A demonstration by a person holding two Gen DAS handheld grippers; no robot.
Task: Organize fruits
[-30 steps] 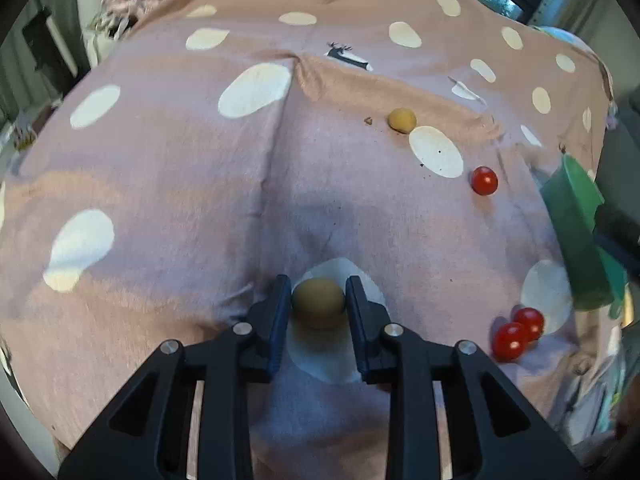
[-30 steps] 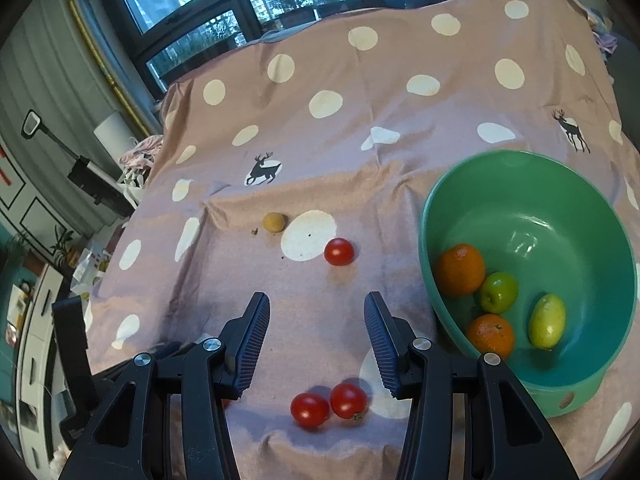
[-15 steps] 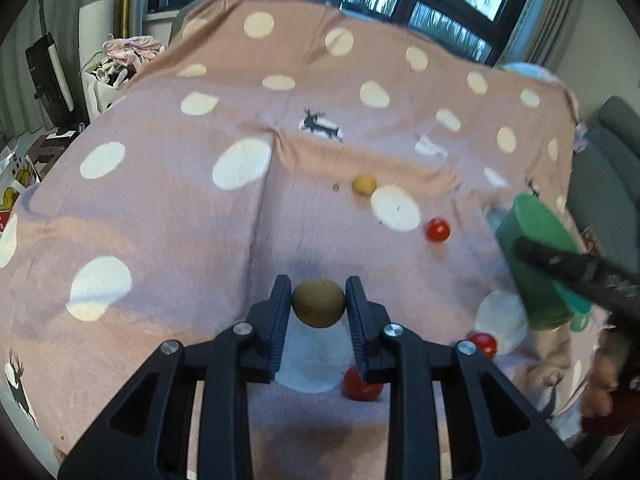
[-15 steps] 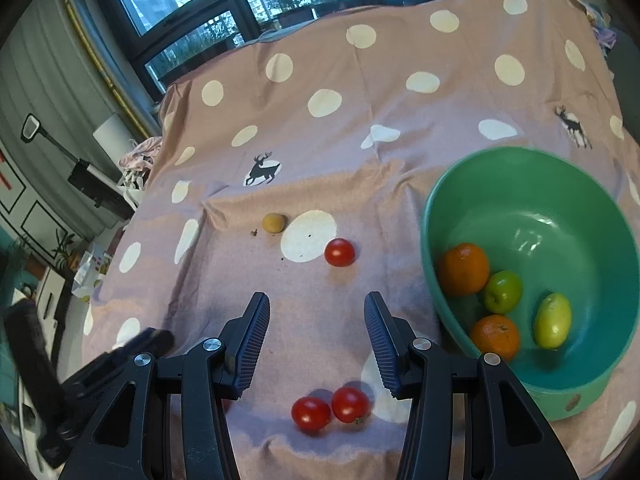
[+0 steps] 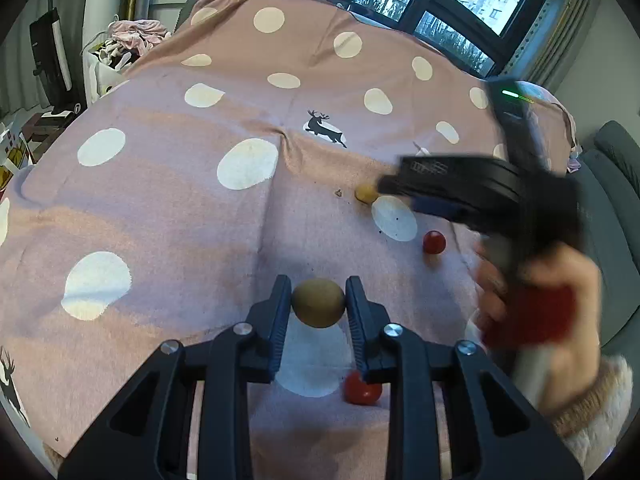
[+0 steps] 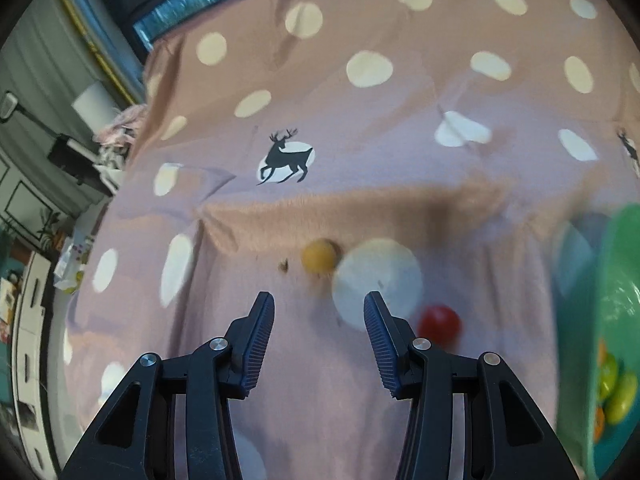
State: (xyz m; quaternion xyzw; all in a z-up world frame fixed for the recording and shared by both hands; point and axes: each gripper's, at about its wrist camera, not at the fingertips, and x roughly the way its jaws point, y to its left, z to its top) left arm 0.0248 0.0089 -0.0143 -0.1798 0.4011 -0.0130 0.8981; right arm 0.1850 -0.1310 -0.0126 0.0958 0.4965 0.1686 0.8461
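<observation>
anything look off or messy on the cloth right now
Only small things: a dark crumb lies on the polka-dot cloth just left of the small yellow-brown fruit, with a few dark specks on the white dot beside it. The cloth is also rucked into a fold behind that fruit.

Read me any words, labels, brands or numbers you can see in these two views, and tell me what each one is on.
Embossed lettering on the side of the right gripper, seen from the left wrist: too blurred to read.
Printed boxes at the left edge of the room: too small to read.
The tablecloth carries only dots and deer figures, no text.
Nothing else readable in either view.
</observation>
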